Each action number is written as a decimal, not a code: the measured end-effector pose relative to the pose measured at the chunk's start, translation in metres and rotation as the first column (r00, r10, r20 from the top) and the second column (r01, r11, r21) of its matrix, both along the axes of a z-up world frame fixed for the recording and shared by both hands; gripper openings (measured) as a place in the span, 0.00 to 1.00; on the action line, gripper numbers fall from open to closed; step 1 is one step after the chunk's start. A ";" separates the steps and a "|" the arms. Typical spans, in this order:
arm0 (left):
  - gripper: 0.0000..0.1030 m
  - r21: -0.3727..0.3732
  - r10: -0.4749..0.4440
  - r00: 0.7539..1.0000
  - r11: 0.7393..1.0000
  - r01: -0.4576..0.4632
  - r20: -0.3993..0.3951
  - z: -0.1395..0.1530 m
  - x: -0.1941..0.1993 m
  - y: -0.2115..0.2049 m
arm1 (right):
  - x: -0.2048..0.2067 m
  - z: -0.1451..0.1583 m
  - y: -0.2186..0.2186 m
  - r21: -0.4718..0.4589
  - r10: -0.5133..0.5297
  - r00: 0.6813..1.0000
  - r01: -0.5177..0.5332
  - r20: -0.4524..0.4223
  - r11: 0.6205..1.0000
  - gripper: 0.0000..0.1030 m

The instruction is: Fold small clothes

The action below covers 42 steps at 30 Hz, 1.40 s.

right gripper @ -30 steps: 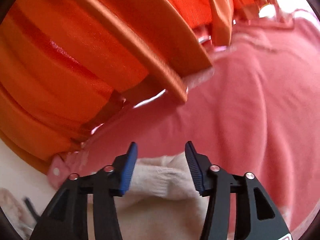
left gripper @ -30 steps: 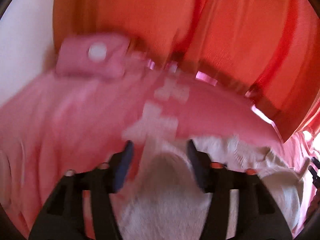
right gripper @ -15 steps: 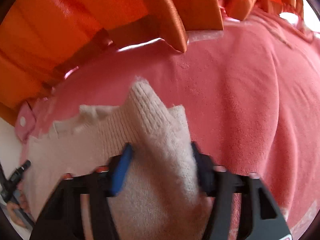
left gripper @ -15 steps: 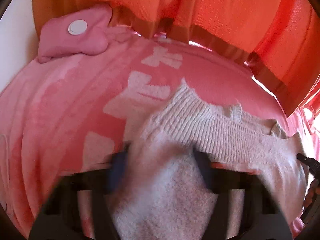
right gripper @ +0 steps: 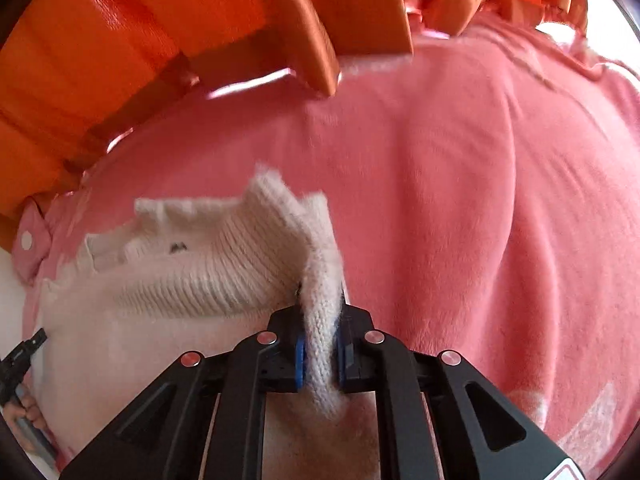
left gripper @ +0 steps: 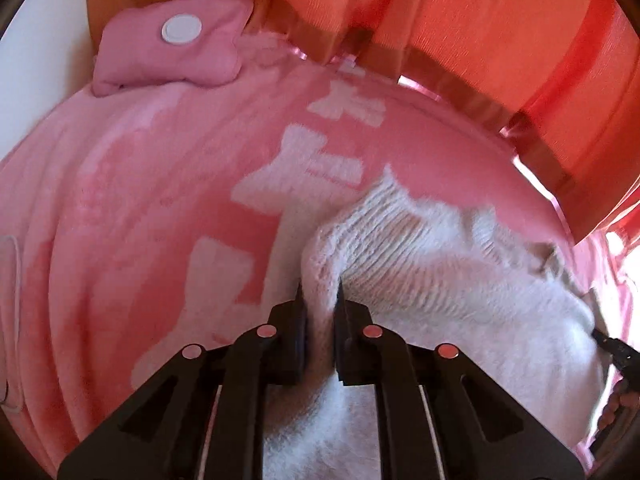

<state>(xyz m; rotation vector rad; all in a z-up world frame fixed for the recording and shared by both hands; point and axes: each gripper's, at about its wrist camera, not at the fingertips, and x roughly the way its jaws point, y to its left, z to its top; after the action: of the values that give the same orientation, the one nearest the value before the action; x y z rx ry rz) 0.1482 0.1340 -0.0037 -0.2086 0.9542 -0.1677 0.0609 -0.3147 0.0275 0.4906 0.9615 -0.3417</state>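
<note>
A cream knitted sweater (left gripper: 440, 280) lies on a pink blanket (left gripper: 140, 220). My left gripper (left gripper: 320, 294) pinches a raised fold at the sweater's left edge. The knit sits squeezed between its pads while the jaws are opening slightly. In the right wrist view the same sweater (right gripper: 180, 280) spreads to the left. My right gripper (right gripper: 320, 312) is shut on a ridge of its right edge, with the knit bunched between the blue pads (right gripper: 299, 354). Both grippers point steeply down at the cloth.
The pink blanket (right gripper: 480, 220) has pale patterns. Orange curtains (left gripper: 480, 20) (right gripper: 120, 40) hang along its far edge. A pink cushion with a white button (left gripper: 172, 48) lies at the far left. A person's fingers (right gripper: 28, 412) show at the left rim.
Both grippers came down onto the sweater and went from open to shut, each pinching up a fold of knit. The views tilted further down toward the blanket.
</note>
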 end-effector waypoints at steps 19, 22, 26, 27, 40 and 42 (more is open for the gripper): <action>0.08 -0.064 0.050 0.980 0.997 -0.038 0.194 0.035 0.015 -0.014 | 0.017 0.059 0.014 -0.080 0.050 0.942 -0.024 0.333 0.996 0.08; 0.08 0.007 0.070 0.997 0.998 -0.070 0.046 -0.007 0.034 -0.015 | 0.046 -0.002 0.002 -0.087 0.006 1.000 -0.005 0.011 0.996 0.08; 0.09 0.025 0.072 0.995 0.997 -0.073 0.066 -0.001 0.031 -0.018 | 0.034 0.022 0.002 -0.093 0.004 0.993 0.007 0.117 0.996 0.09; 0.09 0.022 0.073 0.994 0.997 -0.075 0.075 0.002 0.030 -0.018 | 0.034 0.023 0.001 -0.092 -0.005 0.993 0.016 0.116 0.996 0.09; 0.46 0.009 -0.195 0.959 0.980 0.197 0.204 0.054 -0.052 -0.081 | 0.017 0.061 0.142 -0.006 0.468 0.853 -0.479 0.230 0.878 0.27; 0.46 0.061 -0.300 0.944 0.954 0.295 0.136 0.040 -0.064 -0.108 | 0.016 0.049 0.186 -0.023 0.595 0.789 -0.599 0.151 0.800 0.26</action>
<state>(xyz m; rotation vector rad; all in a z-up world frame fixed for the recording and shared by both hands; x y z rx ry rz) 0.0847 0.0257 0.0360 -0.0135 0.8401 -0.4366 0.0765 -0.1286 0.0766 0.2070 0.9219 0.2850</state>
